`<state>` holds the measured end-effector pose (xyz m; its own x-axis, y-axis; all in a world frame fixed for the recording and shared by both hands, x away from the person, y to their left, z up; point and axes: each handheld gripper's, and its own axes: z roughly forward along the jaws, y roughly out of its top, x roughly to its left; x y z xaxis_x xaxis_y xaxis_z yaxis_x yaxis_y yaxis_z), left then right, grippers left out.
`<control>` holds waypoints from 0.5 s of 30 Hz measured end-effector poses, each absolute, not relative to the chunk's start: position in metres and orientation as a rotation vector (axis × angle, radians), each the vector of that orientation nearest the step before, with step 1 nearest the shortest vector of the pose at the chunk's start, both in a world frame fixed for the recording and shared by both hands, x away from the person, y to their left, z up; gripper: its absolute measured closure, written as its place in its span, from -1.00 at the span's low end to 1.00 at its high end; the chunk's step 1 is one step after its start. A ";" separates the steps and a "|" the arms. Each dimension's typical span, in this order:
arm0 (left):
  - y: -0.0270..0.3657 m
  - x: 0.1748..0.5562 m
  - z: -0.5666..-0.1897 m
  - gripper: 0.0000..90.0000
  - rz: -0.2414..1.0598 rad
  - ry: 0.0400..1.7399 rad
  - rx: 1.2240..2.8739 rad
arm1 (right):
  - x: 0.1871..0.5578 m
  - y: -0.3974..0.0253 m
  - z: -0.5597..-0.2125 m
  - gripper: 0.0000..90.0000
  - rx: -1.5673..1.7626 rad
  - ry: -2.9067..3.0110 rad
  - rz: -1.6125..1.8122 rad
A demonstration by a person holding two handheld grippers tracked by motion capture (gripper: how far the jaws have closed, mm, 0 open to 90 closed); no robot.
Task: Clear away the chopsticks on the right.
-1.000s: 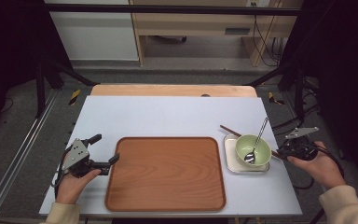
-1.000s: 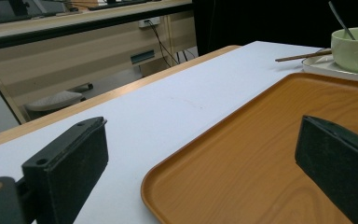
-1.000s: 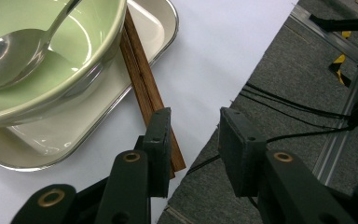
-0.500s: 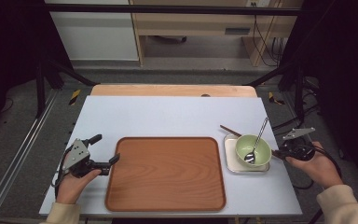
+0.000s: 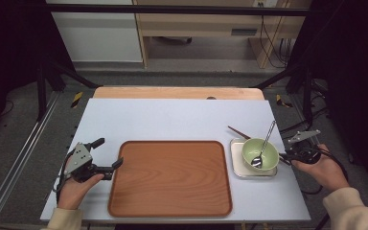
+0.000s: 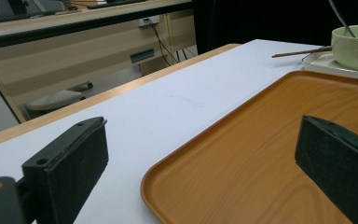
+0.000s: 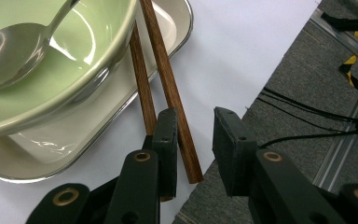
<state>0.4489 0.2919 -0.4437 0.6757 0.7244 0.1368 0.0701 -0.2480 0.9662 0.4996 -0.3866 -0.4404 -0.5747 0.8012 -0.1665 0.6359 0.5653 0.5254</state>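
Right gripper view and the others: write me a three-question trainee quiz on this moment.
1. True or false: the spoon rests in the green bowl.
2. What lies between the jaws of the right gripper? A) chopsticks B) a cup C) a lid
3. Fill in: the left gripper stands open at the edge of the brown ____.

Key: 1 true; 2 A; 3 tray.

We see a green bowl (image 5: pixel 259 154) holding a spoon (image 5: pixel 267 139), set on a white dish (image 5: pixel 236 168), just left of the right claw (image 5: pixel 283 156).
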 end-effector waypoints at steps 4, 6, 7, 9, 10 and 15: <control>0.292 0.449 -0.444 -0.95 0.704 0.643 1.732 | 0.501 -0.385 -0.442 0.58 1.166 2.431 0.578; 0.292 0.449 -0.444 -0.95 0.704 0.643 1.732 | 0.501 -0.384 -0.442 0.58 1.170 2.432 0.578; 0.292 0.449 -0.444 -0.95 0.704 0.644 1.732 | 0.501 -0.384 -0.442 0.58 1.170 2.432 0.578; 0.292 0.449 -0.444 -0.95 0.702 0.645 1.732 | 0.502 -0.384 -0.444 0.59 1.170 2.429 0.581; 0.293 0.449 -0.444 -0.95 0.702 0.645 1.732 | 0.502 -0.384 -0.444 0.59 1.172 2.431 0.582; 0.292 0.449 -0.444 -0.95 0.704 0.643 1.733 | 0.502 -0.385 -0.446 0.62 1.163 2.443 0.579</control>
<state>0.4489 0.2923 -0.4437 0.6760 0.7241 0.1367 0.0706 -0.2482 0.9661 0.5021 -0.3846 -0.4457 -0.5894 0.7932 -0.1533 0.6400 0.5743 0.5105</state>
